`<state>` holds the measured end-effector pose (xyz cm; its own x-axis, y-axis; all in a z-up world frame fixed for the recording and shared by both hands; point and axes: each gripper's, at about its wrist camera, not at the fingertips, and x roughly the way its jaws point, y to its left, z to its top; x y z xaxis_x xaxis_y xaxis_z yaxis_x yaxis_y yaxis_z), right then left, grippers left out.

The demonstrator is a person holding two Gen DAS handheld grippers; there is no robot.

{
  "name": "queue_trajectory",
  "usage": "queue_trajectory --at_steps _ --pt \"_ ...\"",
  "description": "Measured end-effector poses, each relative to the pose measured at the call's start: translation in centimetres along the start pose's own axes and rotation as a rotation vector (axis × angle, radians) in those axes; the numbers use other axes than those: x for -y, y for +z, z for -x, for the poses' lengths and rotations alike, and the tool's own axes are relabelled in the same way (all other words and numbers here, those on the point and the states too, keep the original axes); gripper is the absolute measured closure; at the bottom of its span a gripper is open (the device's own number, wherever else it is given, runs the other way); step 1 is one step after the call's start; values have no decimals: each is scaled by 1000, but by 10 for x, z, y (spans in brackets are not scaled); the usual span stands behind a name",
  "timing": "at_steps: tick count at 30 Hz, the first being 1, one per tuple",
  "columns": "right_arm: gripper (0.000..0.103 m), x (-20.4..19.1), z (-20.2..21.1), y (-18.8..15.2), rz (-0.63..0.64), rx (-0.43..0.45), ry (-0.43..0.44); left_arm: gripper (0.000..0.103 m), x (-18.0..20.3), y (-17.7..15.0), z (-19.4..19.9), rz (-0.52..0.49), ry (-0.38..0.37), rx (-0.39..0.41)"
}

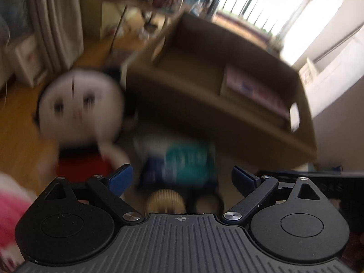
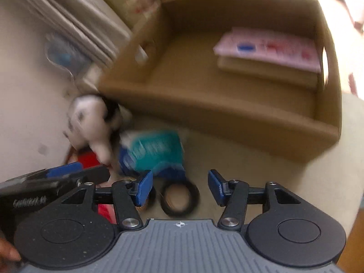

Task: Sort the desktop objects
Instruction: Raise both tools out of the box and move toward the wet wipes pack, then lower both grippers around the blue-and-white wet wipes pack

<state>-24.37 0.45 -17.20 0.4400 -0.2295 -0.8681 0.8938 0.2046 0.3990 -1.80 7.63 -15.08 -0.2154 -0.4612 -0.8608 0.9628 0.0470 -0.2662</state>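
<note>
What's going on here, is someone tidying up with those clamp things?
Yes. A person holds a left gripper and a right gripper, both open and empty, over a cluttered table. A cardboard box already holds a pink packet. Still outside it lie a plush doll, a teal packet and a roll of black tape. The pictures are blurred.

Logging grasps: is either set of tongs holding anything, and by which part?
Nothing is held. The left tongs and right tongs both stand open, nothing between their pads.
</note>
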Motion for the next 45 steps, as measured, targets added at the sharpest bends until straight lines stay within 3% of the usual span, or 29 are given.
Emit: queue_trajectory --at_steps 5,9,11,13,18,23,31,36,40,45 --pt "54 -2 -26 -11 31 -65 -24 14 10 -28 -17 -59 51 -65" --pt "62 -8 -47 -19 70 -99 -27 21 11 -38 -29 -83 80 -73" --pt "71 -11 -53 -21 76 -112 -40 23 12 -41 -35 -96 93 -77" --pt "72 -12 -53 -22 76 -120 -49 27 11 -45 -35 -109 104 -78" --pt "72 -19 -45 -19 75 -82 -21 34 -1 -52 -37 -125 148 -72" --pt "71 -18 -46 -5 5 -42 10 37 -14 -38 -34 -137 146 -21" --pt "64 -8 -60 15 -147 11 70 35 -23 -5 -48 -153 65 4" --pt "57 -1 -76 27 -224 6 97 32 -25 10 -67 -153 25 -59" --pt "45 3 -84 34 -268 -5 115 29 -22 14 -72 -169 6 -92" --pt "43 4 -89 39 -282 -19 111 26 -23 20 -72 -154 -14 -126"
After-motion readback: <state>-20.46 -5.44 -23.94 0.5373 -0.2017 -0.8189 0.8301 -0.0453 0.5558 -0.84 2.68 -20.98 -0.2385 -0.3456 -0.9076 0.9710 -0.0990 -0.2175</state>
